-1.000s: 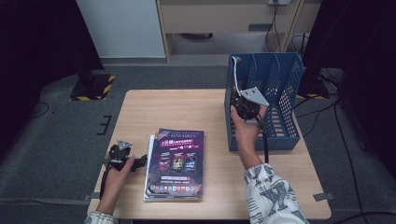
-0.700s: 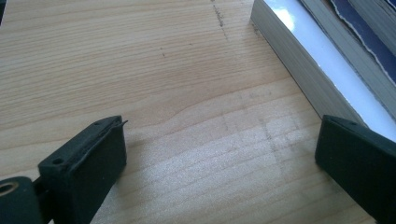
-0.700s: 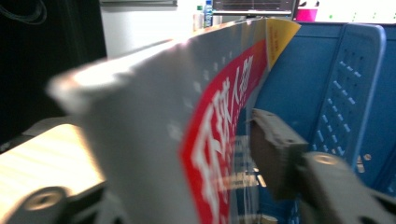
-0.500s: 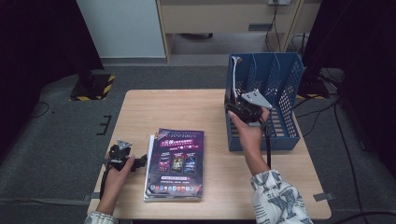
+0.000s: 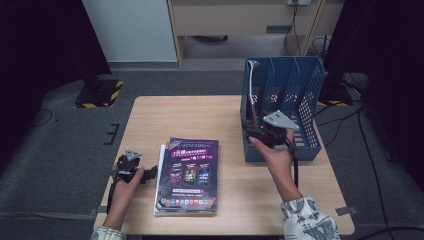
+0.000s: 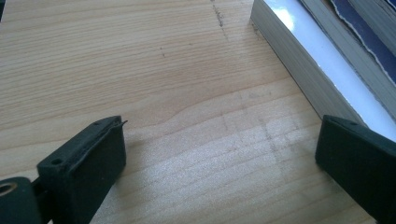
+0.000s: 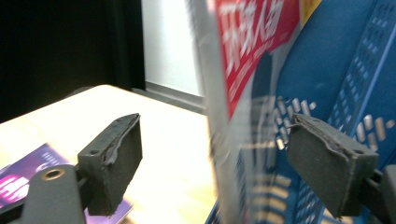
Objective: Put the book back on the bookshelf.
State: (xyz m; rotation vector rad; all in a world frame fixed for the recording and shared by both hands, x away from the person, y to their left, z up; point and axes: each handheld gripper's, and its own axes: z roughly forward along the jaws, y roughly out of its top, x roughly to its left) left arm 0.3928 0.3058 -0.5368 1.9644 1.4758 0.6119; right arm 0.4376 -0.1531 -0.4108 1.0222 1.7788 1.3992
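Both tongs stand open. Right tongs [image 5: 252, 134] sit at the near left corner of the blue file rack [image 5: 295, 85], which stands along the table's right edge; their jaws have just been opening. In the right gripper view the pads [image 7: 334, 168] are spread wide with the edge of a red-covered magazine [image 7: 243, 60] standing upright between them, not pressed by either pad as far as the blurred picture shows. That magazine stands in the rack's leftmost compartment, against its left wall.

Left tongs [image 5: 150, 172] rest low near the table's front left corner, held in the person's left hand [image 5: 125, 182]. Their jaws gape wide over bare wood, and the far pad [image 6: 359, 158] lies just beside the thick side of the stack of magazines [image 5: 187, 175]; whether it touches is not clear. The stack lies flat near the front edge, left of centre, a purple cover uppermost.

The table [image 5: 200, 115] is pale wood with a visible grain, its far half bare. Around it lies grey carpet [image 5: 65, 150]; behind are a white panel [image 5: 130, 30], a wooden cabinet [image 5: 240, 22] and dark curtains [image 5: 40, 45] at both sides, with cables [image 5: 370, 150] trailing on the floor at the right.
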